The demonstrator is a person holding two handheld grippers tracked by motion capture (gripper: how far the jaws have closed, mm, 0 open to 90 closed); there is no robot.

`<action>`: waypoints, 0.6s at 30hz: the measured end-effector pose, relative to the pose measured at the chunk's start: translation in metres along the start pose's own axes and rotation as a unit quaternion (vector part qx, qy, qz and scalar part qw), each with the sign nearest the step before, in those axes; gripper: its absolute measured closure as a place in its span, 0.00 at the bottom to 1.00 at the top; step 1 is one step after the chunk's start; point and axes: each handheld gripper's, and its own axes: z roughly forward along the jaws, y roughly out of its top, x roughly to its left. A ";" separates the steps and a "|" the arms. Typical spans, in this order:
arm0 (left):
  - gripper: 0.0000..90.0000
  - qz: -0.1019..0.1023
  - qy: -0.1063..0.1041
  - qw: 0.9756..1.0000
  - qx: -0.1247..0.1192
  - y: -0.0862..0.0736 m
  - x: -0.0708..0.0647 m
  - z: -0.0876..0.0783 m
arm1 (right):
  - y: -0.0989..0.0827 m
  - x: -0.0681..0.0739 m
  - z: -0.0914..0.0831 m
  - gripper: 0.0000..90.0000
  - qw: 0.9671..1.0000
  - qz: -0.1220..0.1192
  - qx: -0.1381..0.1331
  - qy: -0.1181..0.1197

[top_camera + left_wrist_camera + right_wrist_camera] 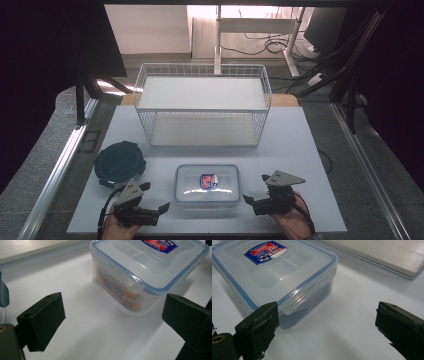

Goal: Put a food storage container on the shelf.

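A clear plastic food box (207,186) with a blue-rimmed snap lid and a red and blue label sits shut on the white board near its front edge. Something orange shows through its wall in the left gripper view (150,265). My left gripper (155,196) lies just left of the box, open, with bare board between its jaws (112,317) and the box's corner ahead. My right gripper (256,188) lies just right of the box, open as well. In its own view (327,322) the box (274,272) stands by the left jaw, not gripped.
A white wire rack (202,102) with two shelves stands behind the box at mid-table; its base edge (382,255) shows close by. A dark round container (119,162) rests at the front left. The white board's front edge (200,233) runs just under both hands.
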 end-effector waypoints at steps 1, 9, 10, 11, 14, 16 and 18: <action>0.04 0.002 0.000 1.000 -0.002 -0.001 0.001 0.002 | 0.000 -0.001 0.000 0.06 1.000 0.000 0.001 0.002; 0.04 0.016 -0.008 1.000 -0.003 0.002 -0.003 0.006 | 0.001 0.000 0.002 0.06 1.000 -0.005 -0.001 0.013; 0.05 0.017 -0.007 1.000 0.003 0.003 -0.004 0.007 | 0.003 0.001 0.003 0.06 1.000 -0.004 -0.001 0.020; 0.05 0.017 -0.010 1.000 0.009 0.007 -0.005 0.008 | 0.004 0.002 0.004 0.06 1.000 -0.005 0.001 0.021; 0.04 0.012 -0.020 1.000 0.008 0.015 -0.004 0.011 | 0.008 0.004 0.007 0.02 0.999 0.005 0.010 0.030; 0.03 0.007 -0.017 1.000 0.014 0.021 -0.003 0.013 | 0.011 0.005 0.008 0.00 0.999 0.013 0.018 0.034; 0.03 0.006 -0.020 1.000 0.021 0.026 0.000 0.017 | 0.014 0.006 0.009 0.00 0.999 0.018 0.017 0.031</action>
